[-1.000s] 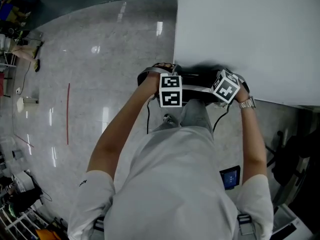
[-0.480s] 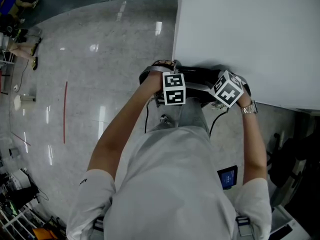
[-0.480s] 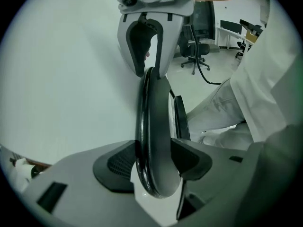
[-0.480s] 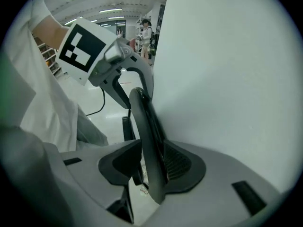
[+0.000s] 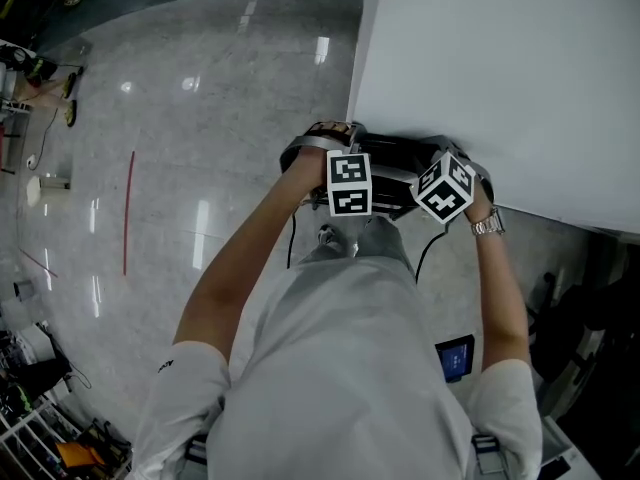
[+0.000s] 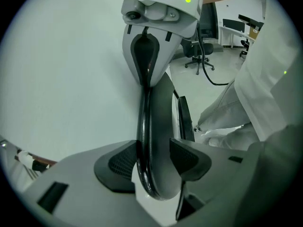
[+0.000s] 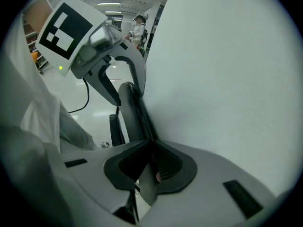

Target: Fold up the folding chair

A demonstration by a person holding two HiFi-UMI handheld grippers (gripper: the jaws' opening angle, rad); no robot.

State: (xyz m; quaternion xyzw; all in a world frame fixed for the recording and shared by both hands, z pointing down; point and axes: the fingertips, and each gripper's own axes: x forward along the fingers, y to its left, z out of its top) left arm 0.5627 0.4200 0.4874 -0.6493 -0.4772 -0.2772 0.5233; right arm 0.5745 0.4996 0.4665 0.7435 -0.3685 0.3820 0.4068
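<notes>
The black folding chair (image 5: 400, 153) stands against a white panel, and I see only its top edge from the head view. My left gripper (image 5: 335, 158) reaches down onto its left end and my right gripper (image 5: 455, 163) onto its right end. In the left gripper view, the jaws (image 6: 154, 160) straddle the chair's thick black rim (image 6: 151, 122) and are closing, both pads touching it. In the right gripper view, the jaws (image 7: 152, 167) are closing too, nearly together and pinching a thin edge of the chair (image 7: 135, 112). Each gripper view shows the other gripper further along the chair.
The white panel (image 5: 500, 68) rises right behind the chair. Polished stone floor (image 5: 200, 118) with a red line (image 5: 128, 208) spreads to the left. A small screen (image 5: 457, 355) lies on the floor at my right. An office chair (image 6: 196, 56) stands further off.
The two marker cubes have drawn slightly closer together along the chair's top. Both hands stay on the chair.
</notes>
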